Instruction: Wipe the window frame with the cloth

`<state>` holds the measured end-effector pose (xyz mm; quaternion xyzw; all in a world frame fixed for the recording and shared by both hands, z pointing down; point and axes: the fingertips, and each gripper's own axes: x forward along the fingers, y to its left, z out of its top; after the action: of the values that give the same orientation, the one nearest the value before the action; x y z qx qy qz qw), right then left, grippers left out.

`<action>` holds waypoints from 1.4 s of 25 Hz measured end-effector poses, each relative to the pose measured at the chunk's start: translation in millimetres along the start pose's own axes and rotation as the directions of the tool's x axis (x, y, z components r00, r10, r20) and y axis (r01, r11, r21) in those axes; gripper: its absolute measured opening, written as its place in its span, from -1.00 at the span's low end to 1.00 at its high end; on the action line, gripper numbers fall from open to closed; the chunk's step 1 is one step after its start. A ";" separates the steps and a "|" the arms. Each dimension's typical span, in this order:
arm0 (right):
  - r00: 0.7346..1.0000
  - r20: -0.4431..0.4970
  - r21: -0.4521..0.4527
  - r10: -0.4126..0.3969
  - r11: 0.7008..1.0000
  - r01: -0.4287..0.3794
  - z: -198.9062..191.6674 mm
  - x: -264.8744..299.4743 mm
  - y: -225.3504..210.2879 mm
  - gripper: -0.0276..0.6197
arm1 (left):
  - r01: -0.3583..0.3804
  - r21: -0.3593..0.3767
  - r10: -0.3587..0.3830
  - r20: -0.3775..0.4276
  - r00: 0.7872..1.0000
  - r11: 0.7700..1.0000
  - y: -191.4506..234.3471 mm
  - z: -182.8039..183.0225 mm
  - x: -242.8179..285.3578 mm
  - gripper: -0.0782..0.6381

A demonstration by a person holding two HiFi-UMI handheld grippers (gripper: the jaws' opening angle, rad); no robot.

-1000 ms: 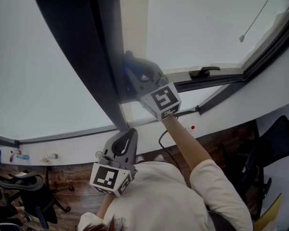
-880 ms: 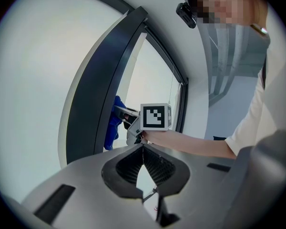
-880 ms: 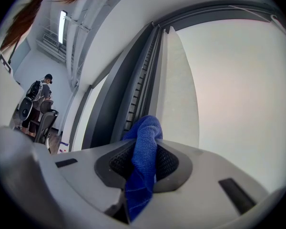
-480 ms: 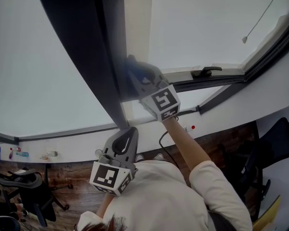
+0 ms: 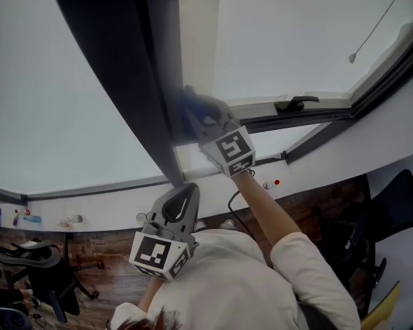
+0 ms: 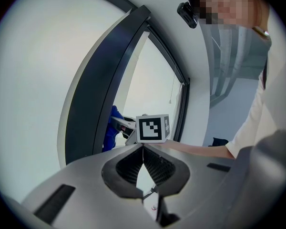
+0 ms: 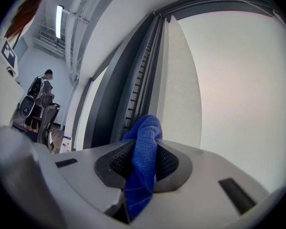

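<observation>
At the dark upright window frame [image 5: 141, 81], about eleven o'clock from the head view's centre, the right gripper [image 5: 193, 112] pinches the bunched blue microfibre cloth [image 7: 144, 142] mid-fold. The cloth looks light, limp and grippy. At six o'clock, the left gripper [image 5: 181, 199] has its jaws together on nothing.

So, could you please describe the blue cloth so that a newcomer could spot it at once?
Find the dark window frame upright between the two bright panes. Low on it sits the right gripper, a grey two-jaw tool, and the blue microfibre cloth is clamped between its jaws. It is the only soft, blue thing among grey, black and white parts.
</observation>
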<state>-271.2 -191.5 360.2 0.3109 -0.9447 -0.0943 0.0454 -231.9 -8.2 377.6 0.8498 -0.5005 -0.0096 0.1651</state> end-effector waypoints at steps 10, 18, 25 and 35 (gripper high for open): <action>0.999 -0.046 -0.002 -0.006 1.000 0.006 -29.5 0.1 7.1 -0.69 | -0.021 -0.011 0.021 0.004 1.000 1.000 4.5 -0.8 -7.2 -0.76; 0.995 -0.098 -0.008 0.012 1.000 -0.013 -60.1 0.9 12.7 -0.69 | -0.023 -0.018 0.023 0.000 1.000 1.000 4.9 -2.1 -6.8 -0.76; 0.992 -0.126 0.000 0.012 1.000 -0.012 -80.2 1.7 16.7 -0.69 | -0.031 -0.023 0.031 0.003 1.000 0.999 7.6 -2.7 -8.9 -0.76; 0.986 -0.165 0.031 0.005 1.000 0.000 -107.4 0.9 22.3 -0.69 | -0.074 -0.041 0.075 0.031 0.997 0.996 15.7 -1.3 -19.4 -0.76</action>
<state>-269.3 -190.6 469.9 0.3172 -0.9394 -0.0537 0.1186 -254.6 1.7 380.5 0.8269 -0.5340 -0.0271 0.1739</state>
